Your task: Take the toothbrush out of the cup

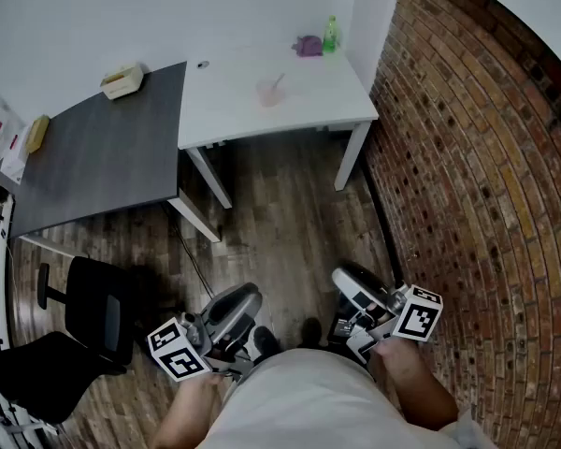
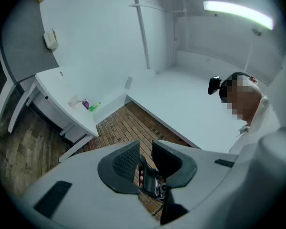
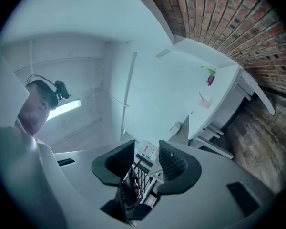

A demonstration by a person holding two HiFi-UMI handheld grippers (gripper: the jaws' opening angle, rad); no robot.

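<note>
We hold the left gripper (image 1: 236,309) and the right gripper (image 1: 355,288) low at 6 o'clock, each with its jaws parted around nothing. Well apart at 12 o'clock, the cup (image 1: 268,94) stands on the white table (image 1: 226,110), the toothbrush (image 1: 278,82) leaning inside it.

One dark worktop (image 1: 103,166), one white worktop (image 1: 229,106), one cup (image 1: 268,93), one toothbrush (image 1: 278,82), one green bottle (image 1: 330,36), one black chair (image 1: 93,325).

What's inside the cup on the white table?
A toothbrush leans tilted in the pinkish cup on the white table, its upper end sticking out above the rim. The cup is too small here to tell whether anything else is inside.
</note>
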